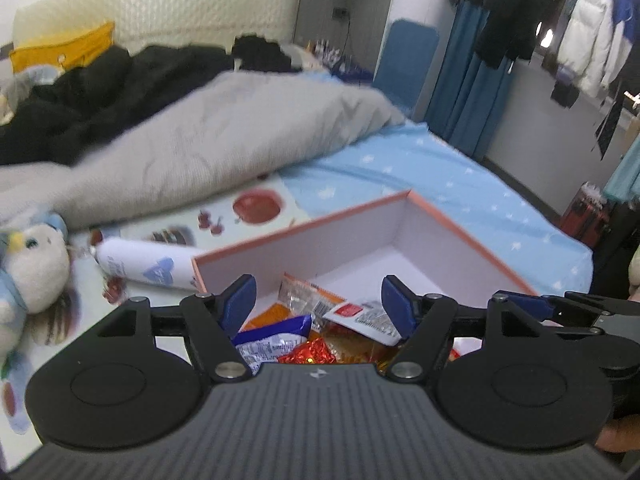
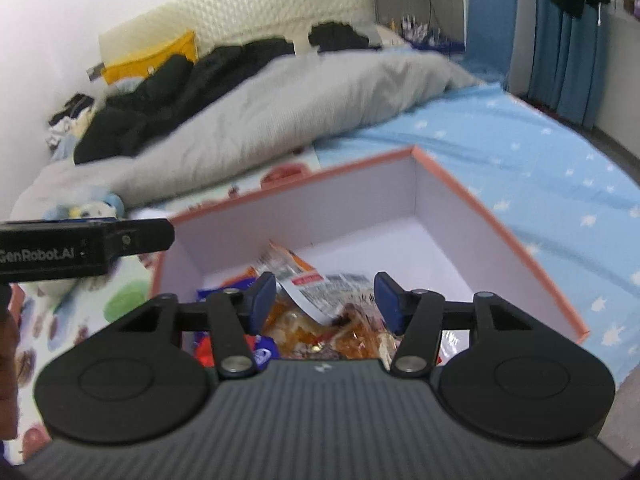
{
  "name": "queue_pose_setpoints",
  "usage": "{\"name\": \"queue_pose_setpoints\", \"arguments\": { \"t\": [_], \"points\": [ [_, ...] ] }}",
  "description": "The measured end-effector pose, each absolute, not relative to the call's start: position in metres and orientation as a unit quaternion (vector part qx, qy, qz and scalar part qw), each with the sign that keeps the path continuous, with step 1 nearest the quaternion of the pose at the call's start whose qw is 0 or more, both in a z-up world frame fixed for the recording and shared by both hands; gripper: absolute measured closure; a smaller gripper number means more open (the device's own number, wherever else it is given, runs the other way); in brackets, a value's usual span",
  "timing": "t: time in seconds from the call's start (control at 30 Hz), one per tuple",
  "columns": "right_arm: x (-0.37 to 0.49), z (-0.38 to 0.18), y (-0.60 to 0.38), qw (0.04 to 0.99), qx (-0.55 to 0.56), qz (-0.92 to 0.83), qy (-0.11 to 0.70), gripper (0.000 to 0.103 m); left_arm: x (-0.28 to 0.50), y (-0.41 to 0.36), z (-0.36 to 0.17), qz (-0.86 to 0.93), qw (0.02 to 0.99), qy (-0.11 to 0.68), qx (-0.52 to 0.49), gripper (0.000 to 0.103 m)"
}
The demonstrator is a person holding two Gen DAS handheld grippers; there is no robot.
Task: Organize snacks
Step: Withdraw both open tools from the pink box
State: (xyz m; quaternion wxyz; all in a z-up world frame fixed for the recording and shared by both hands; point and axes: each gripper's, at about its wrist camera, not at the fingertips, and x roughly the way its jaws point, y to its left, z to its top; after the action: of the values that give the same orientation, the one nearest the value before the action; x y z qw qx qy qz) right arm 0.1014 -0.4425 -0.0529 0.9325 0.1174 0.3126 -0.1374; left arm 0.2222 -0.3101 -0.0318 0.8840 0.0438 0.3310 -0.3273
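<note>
Lying heaped in the near corner of your pink-rimmed box [image 2: 496, 224] on the bed, the snack packets [image 2: 320, 304] sit under both tools. Your left gripper [image 1: 318, 304] and right gripper [image 2: 325, 300] hover side by side above them, jaws spread wide, holding nothing.

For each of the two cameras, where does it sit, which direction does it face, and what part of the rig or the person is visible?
Left wrist: sits on the left gripper, facing down into the box of snacks on the bed; the right gripper shows at right.
Right wrist: sits on the right gripper, facing the same box and snacks; the left gripper enters at left.
Shared: box, snacks, grey duvet.
</note>
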Motion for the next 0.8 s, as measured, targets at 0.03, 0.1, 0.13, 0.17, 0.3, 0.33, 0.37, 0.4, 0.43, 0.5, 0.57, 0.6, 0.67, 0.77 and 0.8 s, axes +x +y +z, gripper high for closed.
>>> {"name": "queue_pose_setpoints", "arguments": {
  "t": [0.03, 0.1, 0.13, 0.17, 0.3, 0.33, 0.37, 0.4, 0.43, 0.5, 0.57, 0.6, 0.67, 0.77, 0.8],
  "points": [
    [0.096, -0.046, -0.44, 0.935, 0.117, -0.138, 0.305, 0.046, 0.216, -0.305, -0.023, -0.329, 0.886, 0.323, 0.042, 0.029],
    [0.084, -0.029, -0.431, 0.94, 0.115, -0.141, 0.288, 0.046, 0.204, -0.294, -0.007, -0.33, 0.891, 0.31, 0.04, 0.029],
    [0.079, -0.021, -0.427, 0.942, 0.113, -0.142, 0.281, 0.046, 0.198, -0.289, 0.001, -0.33, 0.893, 0.305, 0.037, 0.029],
    [0.072, -0.012, -0.421, 0.945, 0.11, -0.142, 0.272, 0.046, 0.191, -0.283, 0.008, -0.332, 0.894, 0.299, 0.035, 0.029],
    [0.047, 0.016, -0.4, 0.953, 0.101, -0.15, 0.243, 0.046, 0.162, -0.26, 0.035, -0.34, 0.899, 0.274, 0.031, 0.029],
    [0.038, 0.023, -0.394, 0.955, 0.1, -0.152, 0.235, 0.046, 0.155, -0.254, 0.04, -0.341, 0.9, 0.269, 0.029, 0.029],
    [0.031, 0.027, -0.388, 0.956, 0.101, -0.154, 0.23, 0.046, 0.148, -0.247, 0.045, -0.342, 0.901, 0.265, 0.028, 0.029],
    [0.024, 0.031, -0.383, 0.956, 0.105, -0.155, 0.226, 0.046, 0.14, -0.241, 0.05, -0.344, 0.901, 0.261, 0.027, 0.029],
    [0.016, 0.034, -0.378, 0.957, 0.11, -0.155, 0.221, 0.046, 0.134, -0.234, 0.054, -0.345, 0.902, 0.258, 0.025, 0.029],
    [0.005, 0.039, -0.369, 0.958, 0.112, -0.158, 0.212, 0.046, 0.119, -0.22, 0.063, -0.35, 0.903, 0.247, 0.023, 0.029],
    [-0.006, 0.044, -0.358, 0.959, 0.105, -0.164, 0.206, 0.046, 0.104, -0.206, 0.071, -0.35, 0.906, 0.237, 0.025, 0.029],
    [-0.011, 0.045, -0.353, 0.96, 0.103, -0.166, 0.202, 0.046, 0.096, -0.2, 0.074, -0.351, 0.907, 0.233, 0.025, 0.029],
    [-0.022, 0.048, -0.346, 0.96, 0.105, -0.169, 0.197, 0.046, 0.083, -0.187, 0.078, -0.351, 0.908, 0.228, 0.023, 0.029],
    [-0.037, 0.047, -0.338, 0.96, 0.107, -0.173, 0.193, 0.046, 0.065, -0.166, 0.08, -0.346, 0.91, 0.225, 0.021, 0.029],
    [-0.04, 0.046, -0.335, 0.96, 0.105, -0.175, 0.193, 0.046, 0.061, -0.16, 0.08, -0.345, 0.911, 0.226, 0.02, 0.029]
  ]
}}
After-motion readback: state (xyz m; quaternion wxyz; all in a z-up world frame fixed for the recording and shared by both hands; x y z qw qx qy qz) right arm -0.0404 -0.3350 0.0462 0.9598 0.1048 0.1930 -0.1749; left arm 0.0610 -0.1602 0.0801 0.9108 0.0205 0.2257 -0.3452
